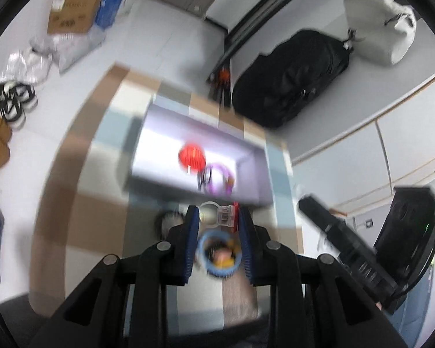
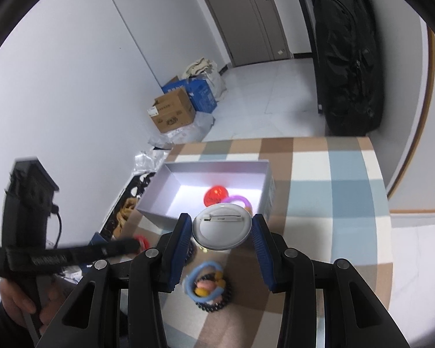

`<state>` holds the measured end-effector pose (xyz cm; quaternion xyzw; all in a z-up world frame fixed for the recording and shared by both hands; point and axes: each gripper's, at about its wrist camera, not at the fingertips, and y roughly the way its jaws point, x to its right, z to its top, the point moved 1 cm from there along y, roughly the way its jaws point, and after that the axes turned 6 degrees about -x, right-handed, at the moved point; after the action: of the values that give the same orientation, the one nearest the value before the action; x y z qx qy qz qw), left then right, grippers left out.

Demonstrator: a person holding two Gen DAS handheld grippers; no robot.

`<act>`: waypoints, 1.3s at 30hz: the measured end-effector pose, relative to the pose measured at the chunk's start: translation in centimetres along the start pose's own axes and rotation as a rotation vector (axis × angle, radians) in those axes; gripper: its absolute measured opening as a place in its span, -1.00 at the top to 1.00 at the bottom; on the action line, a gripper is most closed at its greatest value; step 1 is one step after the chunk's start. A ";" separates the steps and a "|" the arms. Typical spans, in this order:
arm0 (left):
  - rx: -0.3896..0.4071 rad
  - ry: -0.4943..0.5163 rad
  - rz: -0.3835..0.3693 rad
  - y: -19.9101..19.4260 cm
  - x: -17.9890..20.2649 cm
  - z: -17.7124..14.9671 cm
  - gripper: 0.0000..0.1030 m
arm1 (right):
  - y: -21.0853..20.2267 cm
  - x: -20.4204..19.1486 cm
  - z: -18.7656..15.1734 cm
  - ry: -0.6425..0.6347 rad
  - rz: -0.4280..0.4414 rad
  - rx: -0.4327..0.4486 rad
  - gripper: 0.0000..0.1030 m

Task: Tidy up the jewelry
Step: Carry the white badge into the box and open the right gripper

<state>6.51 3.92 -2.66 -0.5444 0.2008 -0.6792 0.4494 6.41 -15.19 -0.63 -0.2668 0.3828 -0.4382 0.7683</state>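
Grippers over a checked cloth, each with a piece in its jaws, white box just ahead.

The right gripper (image 2: 222, 233) is partly open and clamped on a round white badge (image 2: 221, 227), pin side up, one blue pad at each edge, held above the table (image 2: 348, 179). The left gripper (image 1: 219, 217) is narrowed on a small clear clip with red ends (image 1: 226, 216), pinched between its blue pads; the view is blurred, and a pale round thing just beside the clip cannot be made out. The box (image 2: 217, 166) stands open on the cloth, holding a red disc (image 2: 216, 194) and a purple ring (image 2: 240, 198) near its right end. On the cloth below the grippers lie a blue ring (image 2: 204, 282) with yellow and pink beads and, touching it, a black coil tie (image 2: 217, 303). A hand (image 2: 16, 295) grips the left handle.
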 end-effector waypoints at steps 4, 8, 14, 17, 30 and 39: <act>0.047 0.031 0.049 0.4 1.2 1.9 0.58 | 0.9 -0.4 1.3 -0.009 0.014 -0.001 0.20; 0.059 0.071 0.135 1.6 1.2 3.0 0.58 | 2.0 -0.4 2.7 0.001 0.035 -0.006 0.20; 0.031 0.106 0.191 2.9 0.1 3.4 0.58 | 4.1 -0.2 4.5 0.016 0.060 -0.030 0.20; 0.012 0.085 0.189 3.5 -0.2 4.1 0.58 | 5.3 0.2 4.9 0.026 0.067 -0.053 0.20; -0.050 0.047 0.158 5.3 -0.4 5.0 0.57 | 8.8 2.8 5.1 0.103 0.081 -0.146 0.20; -0.029 -0.009 0.050 4.7 -0.6 5.4 -0.18 | 7.7 3.0 5.4 0.111 0.079 -0.098 -0.06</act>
<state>13.33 3.20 -4.81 -0.5487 0.2223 -0.6624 0.4592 15.38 -13.79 -4.39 -0.2641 0.4561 -0.4023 0.7486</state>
